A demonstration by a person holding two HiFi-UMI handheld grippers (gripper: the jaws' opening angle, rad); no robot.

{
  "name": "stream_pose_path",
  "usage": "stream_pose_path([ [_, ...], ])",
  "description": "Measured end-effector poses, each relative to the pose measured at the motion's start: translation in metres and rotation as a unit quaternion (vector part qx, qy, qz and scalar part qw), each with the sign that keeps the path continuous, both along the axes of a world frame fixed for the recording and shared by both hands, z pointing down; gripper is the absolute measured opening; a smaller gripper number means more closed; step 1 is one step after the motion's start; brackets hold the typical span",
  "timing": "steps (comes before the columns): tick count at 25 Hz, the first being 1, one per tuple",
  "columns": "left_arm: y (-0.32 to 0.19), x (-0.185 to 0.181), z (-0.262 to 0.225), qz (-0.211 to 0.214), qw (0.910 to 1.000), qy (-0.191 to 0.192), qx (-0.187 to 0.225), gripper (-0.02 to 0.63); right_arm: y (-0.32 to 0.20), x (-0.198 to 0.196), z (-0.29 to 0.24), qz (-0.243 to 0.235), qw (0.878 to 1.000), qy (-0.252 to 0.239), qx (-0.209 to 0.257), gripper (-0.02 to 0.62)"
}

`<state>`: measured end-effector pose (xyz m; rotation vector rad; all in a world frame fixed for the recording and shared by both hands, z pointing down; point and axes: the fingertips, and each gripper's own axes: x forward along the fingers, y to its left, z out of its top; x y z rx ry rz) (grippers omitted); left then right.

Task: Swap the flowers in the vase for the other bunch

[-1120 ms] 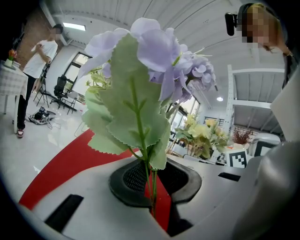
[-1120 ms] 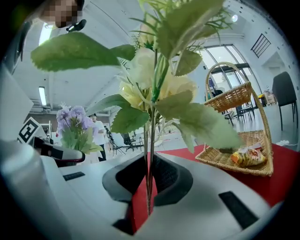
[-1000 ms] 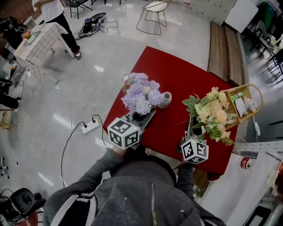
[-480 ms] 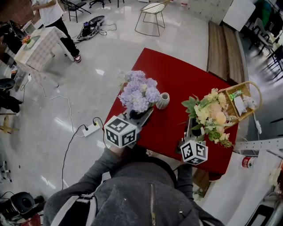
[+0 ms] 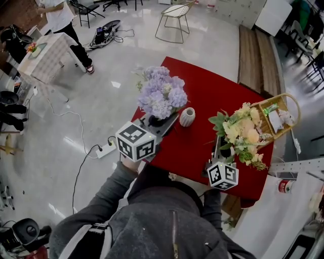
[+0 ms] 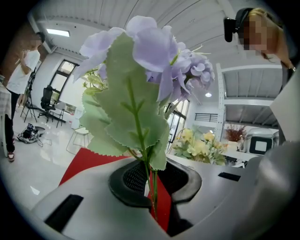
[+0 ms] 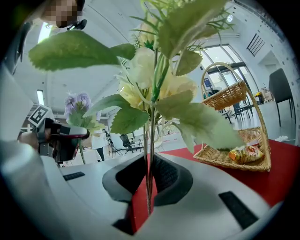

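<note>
My left gripper (image 5: 158, 124) is shut on the thin green stems (image 6: 152, 187) of the purple bunch (image 5: 162, 93), held upright above the red table's (image 5: 212, 96) left edge. The small white vase (image 5: 187, 117) stands empty just right of it. In the left gripper view the purple blooms (image 6: 159, 51) and a big leaf fill the frame above the left gripper (image 6: 157, 180). My right gripper (image 5: 221, 147) is shut on the stems (image 7: 149, 183) of the yellow-cream bunch (image 5: 242, 132), upright over the table's right part. The right gripper (image 7: 149, 180) pinches those stems, and the cream flowers (image 7: 150, 75) rise above it.
A wicker basket (image 5: 277, 115) with packets sits at the table's right edge. A power strip (image 5: 104, 148) and cables lie on the floor at left. A person stands by a checked table (image 5: 48, 48) far left; a wire chair (image 5: 174, 12) and wooden benches (image 5: 258, 55) are beyond.
My left gripper has risen with the purple bunch, which now sits higher in the head view and farther from the vase. The right gripper and yellow bunch have stayed put.
</note>
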<state>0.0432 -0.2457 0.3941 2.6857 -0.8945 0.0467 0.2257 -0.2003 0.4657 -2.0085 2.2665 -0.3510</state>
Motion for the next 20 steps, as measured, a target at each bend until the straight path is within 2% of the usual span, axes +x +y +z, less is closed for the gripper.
stream_pose_path([
  [20, -0.041, 0.02, -0.069, 0.023, 0.997, 0.014, 0.073, 0.051, 0.007, -0.004, -0.001, -0.002, 1.0, 0.004, -0.005, 0.037],
])
